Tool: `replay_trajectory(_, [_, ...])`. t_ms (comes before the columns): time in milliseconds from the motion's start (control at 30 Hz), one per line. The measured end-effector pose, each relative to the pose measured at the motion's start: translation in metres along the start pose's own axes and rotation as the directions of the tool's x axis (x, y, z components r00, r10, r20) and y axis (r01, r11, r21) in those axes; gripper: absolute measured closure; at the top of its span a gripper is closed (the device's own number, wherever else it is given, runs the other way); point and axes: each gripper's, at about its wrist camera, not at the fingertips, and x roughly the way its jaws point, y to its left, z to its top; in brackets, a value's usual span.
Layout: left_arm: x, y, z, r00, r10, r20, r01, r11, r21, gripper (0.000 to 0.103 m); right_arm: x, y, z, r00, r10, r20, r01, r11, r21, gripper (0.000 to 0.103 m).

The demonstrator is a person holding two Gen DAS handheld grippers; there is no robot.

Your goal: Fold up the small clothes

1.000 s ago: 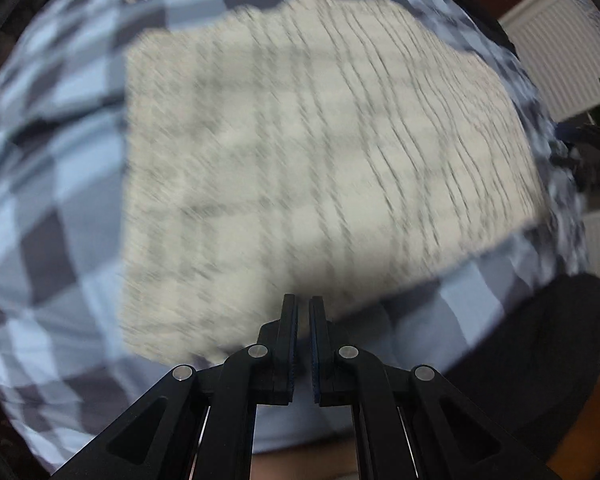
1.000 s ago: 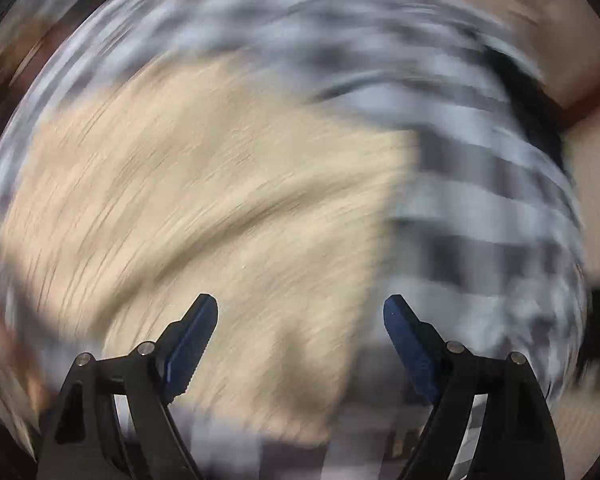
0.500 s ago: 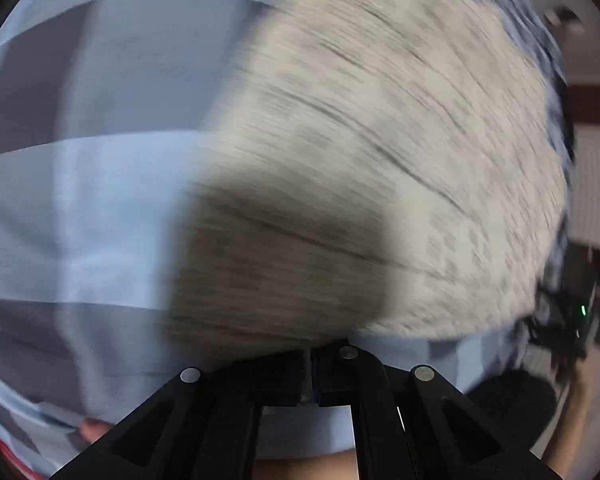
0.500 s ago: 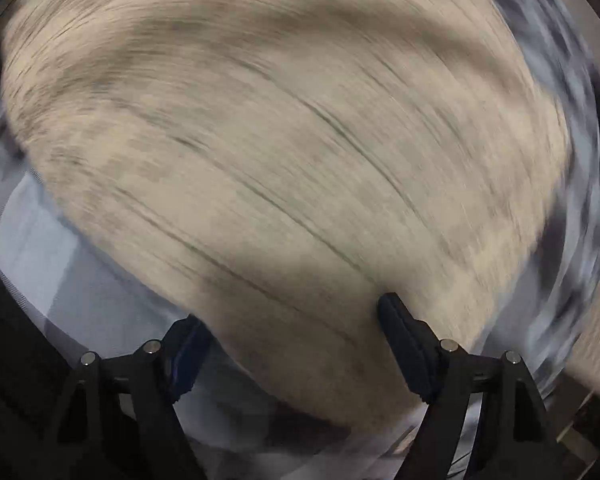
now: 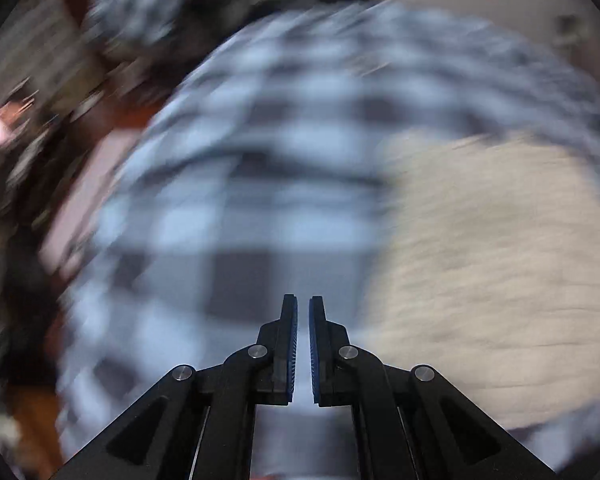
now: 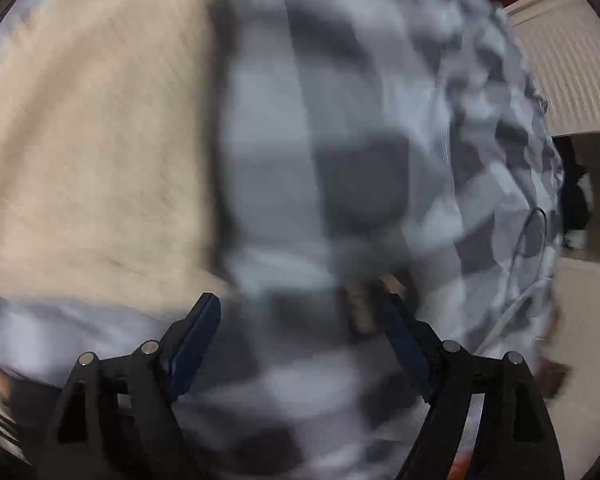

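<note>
A cream, finely striped small cloth point(image 5: 492, 272) lies flat on a blue-and-grey checked cover point(image 5: 260, 160). My left gripper point(image 5: 303, 308) hovers over the checked cover to the left of the cloth, shut, with nothing between its pads. In the right wrist view the same cloth point(image 6: 92, 140) fills the left side. My right gripper point(image 6: 300, 312) stands open above the checked cover point(image 6: 340, 160), just right of the cloth's edge and holding nothing. Both views are motion-blurred.
A white ribbed radiator point(image 6: 572, 60) stands at the upper right, past the cover's rumpled edge. A thin cable point(image 6: 532, 232) loops over that edge. Reddish-brown floor point(image 5: 112, 120) and dark clutter lie to the left of the cover. A small blurred brownish thing point(image 6: 360, 308) sits near the right finger.
Both grippers have left the cloth. The left one swung off to its left side and stayed shut. The right one slid to its right side over the checked cover and stayed open.
</note>
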Motion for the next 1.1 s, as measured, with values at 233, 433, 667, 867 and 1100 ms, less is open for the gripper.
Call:
replay_trajectory(233, [0.027,-0.119,-0.029,0.863,-0.465,-0.198,0.506,0.800,0.322,0.099,-0.025,0.162,0.038,0.923,0.363,0.131,-0.338,0.924,-0.178,0.018])
replay_trajectory(433, [0.080,-0.121,-0.052,0.846,-0.409,-0.341,0.508,0.813,0.286,0.100,0.022,0.298,0.026,0.955,0.296,-0.004,-0.266,0.853,-0.449,0.018])
replay_trajectory(667, [0.105,-0.029,-0.032,0.765,-0.542,-0.349,0.495,0.841,-0.220,0.100,0.045,0.226,0.062,0.939,0.342,-0.041,-0.338,0.894,-0.293,0.020])
replay_trajectory(867, [0.096,0.031,-0.034,0.937,-0.064,-0.344,0.014,0.989,-0.147,0.099,0.076,0.096,0.074,0.866,0.499,0.032,-0.489,0.831,0.265,0.088])
replay_trajectory(1100, [0.035,0.000,-0.002,0.999,0.030,-0.019,-0.031,0.998,-0.051,0.099,0.015,0.094,0.077,0.951,0.070,0.301,-0.173,0.927,0.332,0.045])
